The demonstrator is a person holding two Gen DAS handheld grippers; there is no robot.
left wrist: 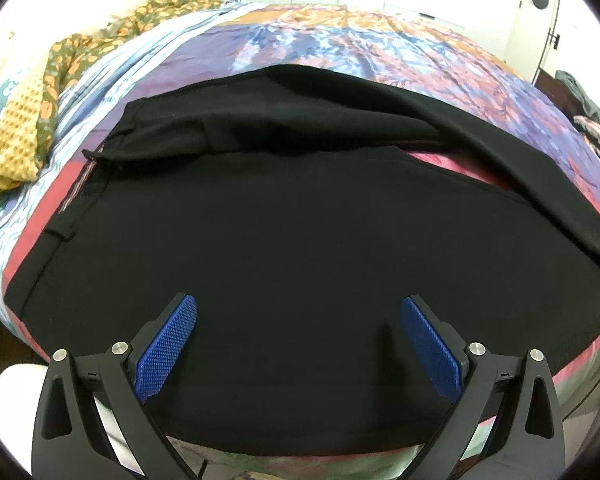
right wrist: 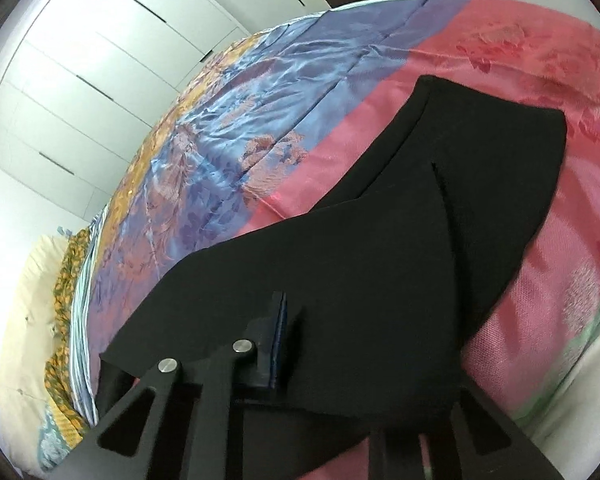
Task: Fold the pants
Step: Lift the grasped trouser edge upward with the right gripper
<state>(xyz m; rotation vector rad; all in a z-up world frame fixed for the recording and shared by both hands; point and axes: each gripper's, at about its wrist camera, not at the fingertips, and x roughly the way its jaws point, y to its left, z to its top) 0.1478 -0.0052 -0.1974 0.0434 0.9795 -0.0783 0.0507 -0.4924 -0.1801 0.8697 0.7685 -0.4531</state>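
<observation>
On the bed (left wrist: pixel 308 36), left wrist view: black pants (left wrist: pixel 284 232) spread flat across the quilt, waistband to the left, one leg angled off to the right. Left gripper (left wrist: pixel 299 312) hangs over the near part of the pants, fingers (left wrist: pixel 172 340) wide apart, nothing between them. Risk: if this side closes late or off the edge, the fold will be pulled from one end only and go skewed.

Right wrist view: right gripper (right wrist: pixel 286 320) has its fingers pinched nearly together on a fold of the pants (right wrist: pixel 380 260), cloth draping over the right finger. Hem end lies farther off on the pink border of the bed (right wrist: pixel 520 60). Risks: only one layer may be caught, so the lower layer stays behind; the slippery satin quilt may drag along or let the pants slide when lifted.
</observation>
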